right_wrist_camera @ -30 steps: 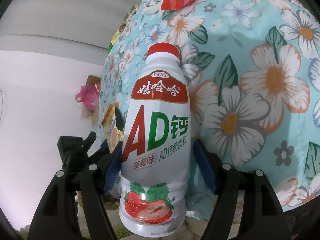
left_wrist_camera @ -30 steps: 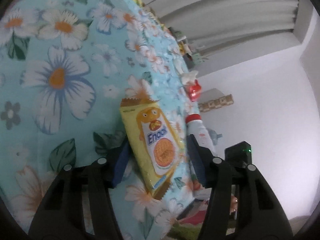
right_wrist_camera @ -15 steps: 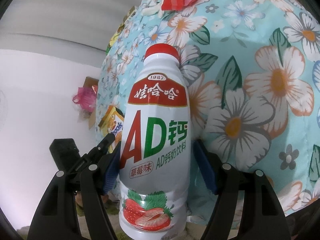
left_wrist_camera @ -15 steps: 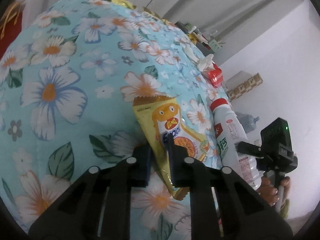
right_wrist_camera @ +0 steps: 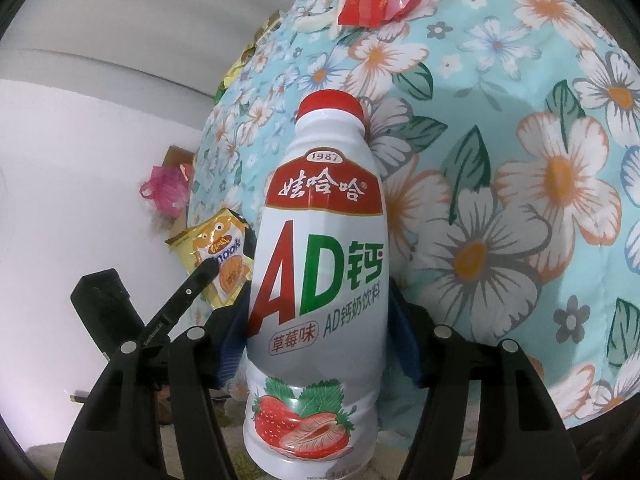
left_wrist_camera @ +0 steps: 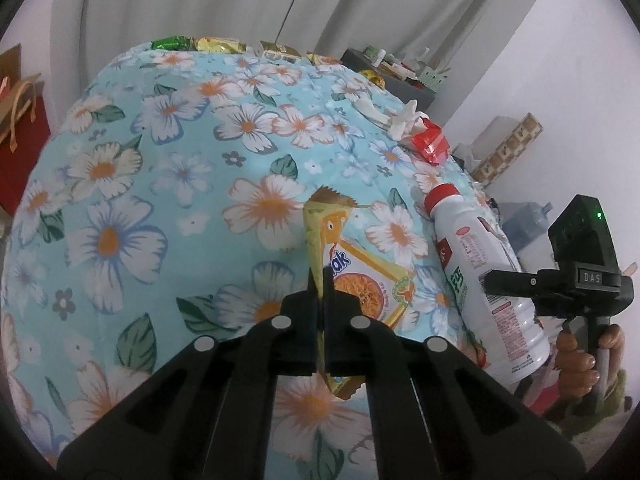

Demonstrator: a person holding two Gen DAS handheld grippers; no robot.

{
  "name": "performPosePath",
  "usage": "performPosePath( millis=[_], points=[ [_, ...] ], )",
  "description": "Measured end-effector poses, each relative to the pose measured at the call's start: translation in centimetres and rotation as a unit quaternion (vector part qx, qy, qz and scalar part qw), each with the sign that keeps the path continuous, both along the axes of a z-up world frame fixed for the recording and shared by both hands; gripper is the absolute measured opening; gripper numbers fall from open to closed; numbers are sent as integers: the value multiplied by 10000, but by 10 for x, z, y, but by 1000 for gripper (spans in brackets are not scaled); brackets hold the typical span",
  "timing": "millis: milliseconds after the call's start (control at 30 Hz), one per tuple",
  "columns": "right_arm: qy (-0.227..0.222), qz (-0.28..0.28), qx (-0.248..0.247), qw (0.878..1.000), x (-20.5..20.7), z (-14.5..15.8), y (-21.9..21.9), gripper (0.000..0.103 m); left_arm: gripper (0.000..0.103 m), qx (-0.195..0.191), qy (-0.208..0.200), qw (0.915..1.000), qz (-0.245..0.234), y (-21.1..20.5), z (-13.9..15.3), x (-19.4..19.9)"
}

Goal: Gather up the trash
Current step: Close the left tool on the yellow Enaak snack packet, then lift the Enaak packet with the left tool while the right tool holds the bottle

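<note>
My left gripper (left_wrist_camera: 320,280) was pinched tight on the yellow snack packet (left_wrist_camera: 352,276), jaws nearly touching with only the folded foil between them. The packet stood on edge above the flowered cloth (left_wrist_camera: 160,184); its lower corner was hidden behind my right finger, and most of the brand name was folded out of sight. From the right wrist I saw the same packet (right_wrist_camera: 218,252) off to the left, partly behind a black finger (right_wrist_camera: 188,292) of the other tool.

My right gripper (right_wrist_camera: 320,344) had the bottle (right_wrist_camera: 320,280) between its blue pads, jaws spread to the bottle's width and pressing its sides. The bottle filled the middle of that view, red cap up, and covered the cloth behind it. In the left view it (left_wrist_camera: 484,292) leaned at the cloth's right edge, its base cut off by the gripper handle.

A red wrapper (left_wrist_camera: 430,142) and crumpled tissue (left_wrist_camera: 402,122) lay further up the cloth. Small wrappers at the far edge were too small to identify.
</note>
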State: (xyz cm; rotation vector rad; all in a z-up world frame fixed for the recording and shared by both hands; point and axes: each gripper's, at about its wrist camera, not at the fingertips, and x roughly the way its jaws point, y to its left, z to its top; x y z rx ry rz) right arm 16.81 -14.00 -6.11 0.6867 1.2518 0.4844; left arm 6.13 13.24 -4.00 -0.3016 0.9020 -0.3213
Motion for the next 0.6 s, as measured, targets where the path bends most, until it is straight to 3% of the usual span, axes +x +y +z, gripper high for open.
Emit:
performPosePath(
  millis=[200, 367, 600],
  points=[
    [159, 11, 565, 9983, 9, -16, -9, 63, 0, 116, 28, 9999, -24, -2, -5, 3],
    [58, -2, 438, 9990, 7, -11, -6, 62, 0, -74, -87, 9999, 104, 1, -2, 1],
    [-170, -168, 682, 9974, -6, 0, -14, 62, 0, 22, -399, 9992, 6, -6, 20, -15]
  ],
)
